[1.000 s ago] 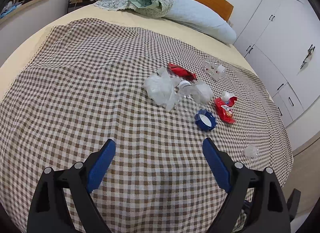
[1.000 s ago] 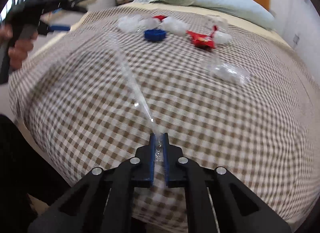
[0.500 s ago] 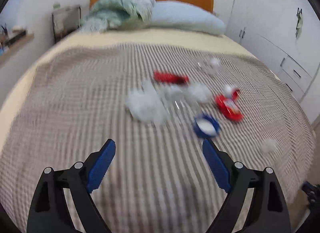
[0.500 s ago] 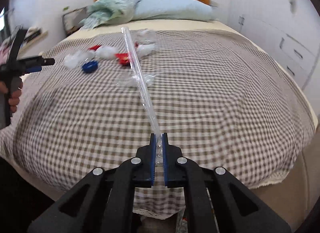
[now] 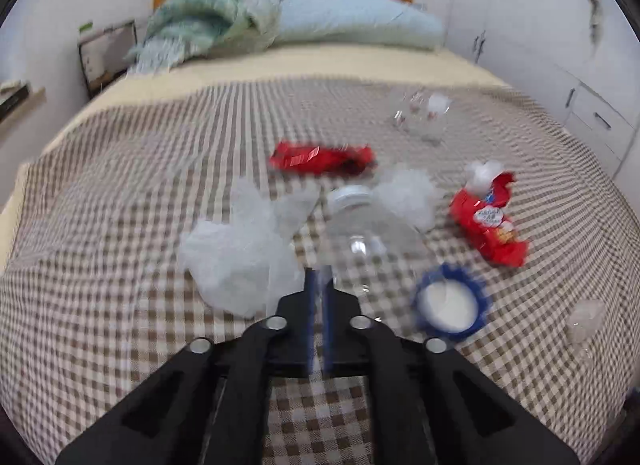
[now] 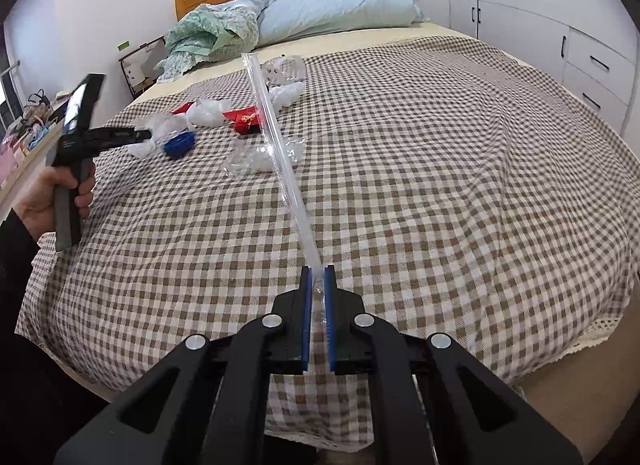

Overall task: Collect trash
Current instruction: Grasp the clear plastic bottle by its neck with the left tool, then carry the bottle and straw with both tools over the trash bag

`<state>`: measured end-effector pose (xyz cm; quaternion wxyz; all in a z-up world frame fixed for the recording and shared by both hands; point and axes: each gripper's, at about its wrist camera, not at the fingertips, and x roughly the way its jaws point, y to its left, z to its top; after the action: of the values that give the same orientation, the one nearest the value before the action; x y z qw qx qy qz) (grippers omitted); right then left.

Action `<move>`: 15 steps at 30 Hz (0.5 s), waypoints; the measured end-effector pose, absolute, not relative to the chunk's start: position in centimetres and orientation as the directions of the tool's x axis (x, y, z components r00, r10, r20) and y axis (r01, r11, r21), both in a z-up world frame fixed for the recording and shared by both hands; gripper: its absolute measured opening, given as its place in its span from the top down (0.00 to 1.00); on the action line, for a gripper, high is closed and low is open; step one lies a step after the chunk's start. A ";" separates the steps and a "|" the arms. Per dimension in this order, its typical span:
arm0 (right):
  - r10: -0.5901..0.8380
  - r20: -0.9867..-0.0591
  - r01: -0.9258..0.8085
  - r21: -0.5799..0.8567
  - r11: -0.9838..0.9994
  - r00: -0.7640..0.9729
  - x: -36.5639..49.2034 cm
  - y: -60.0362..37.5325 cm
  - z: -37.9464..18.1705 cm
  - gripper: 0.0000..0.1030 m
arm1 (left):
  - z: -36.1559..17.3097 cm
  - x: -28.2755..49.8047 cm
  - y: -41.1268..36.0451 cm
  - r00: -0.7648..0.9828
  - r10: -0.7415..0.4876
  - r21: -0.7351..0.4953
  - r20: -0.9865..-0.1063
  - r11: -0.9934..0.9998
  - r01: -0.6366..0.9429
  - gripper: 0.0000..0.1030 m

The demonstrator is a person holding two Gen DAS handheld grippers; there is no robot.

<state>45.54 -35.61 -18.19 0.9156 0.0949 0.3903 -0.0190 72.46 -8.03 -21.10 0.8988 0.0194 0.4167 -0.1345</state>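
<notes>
Right wrist view: a clear plastic strip is gripped by the right gripper. Left gripper just closed, empty. Wrappers, bottle and bags remain beyond its fingers.

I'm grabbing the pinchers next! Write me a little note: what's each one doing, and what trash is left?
Left gripper: jaws have just closed, shut; nothing visible between them, tips by the white plastic bag.
Right gripper: shut on the clear tube, held above the checked blanket.
On the blanket: clear bottle, red wrapper, red snack bag, blue lid, clear scraps.
Done: tube picked up.
Left: everything else; no bin in view.
</notes>
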 end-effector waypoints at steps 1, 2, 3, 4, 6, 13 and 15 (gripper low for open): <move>0.042 -0.715 0.108 0.162 0.981 0.698 45.6 -35.5 -18.0 0.94 | -20.8 72.3 -7.7 0.611 -0.253 -0.112 -0.751 0.959 0.260 1.00; 0.038 -0.712 0.111 0.161 0.981 0.701 45.5 -35.4 -17.8 0.94 | -20.0 71.8 -7.6 0.617 -0.281 -0.134 -0.735 0.952 0.274 1.00; 0.035 -0.708 0.114 0.161 0.980 0.706 45.4 -35.4 -17.5 0.94 | -18.9 71.1 -7.6 0.633 -0.300 -0.134 -0.713 0.945 0.297 1.00; 0.035 -0.706 0.115 0.164 0.980 0.708 45.5 -35.2 -17.5 0.94 | -17.9 70.3 -7.6 0.650 -0.314 -0.129 -0.692 0.940 0.317 1.00; 0.033 -0.702 0.124 0.172 0.977 0.711 45.2 -35.5 -16.9 0.94 | -15.5 68.6 -7.4 0.680 -0.327 -0.118 -0.656 0.934 0.336 1.00; -0.053 -0.721 0.136 0.058 0.989 0.691 41.0 -37.3 -13.4 0.94 | -11.3 63.4 -7.5 0.722 -0.358 -0.139 -0.591 0.928 0.347 1.00; -0.108 -0.731 0.146 -0.012 0.989 0.674 37.9 -38.4 -12.5 0.94 | -11.0 61.3 -8.9 0.703 -0.398 -0.142 -0.589 0.908 0.395 1.00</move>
<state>37.88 -38.45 -12.48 0.9145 0.0237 0.3980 -0.0692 61.32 -8.86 -11.01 0.9228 -0.0026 0.3197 -0.2148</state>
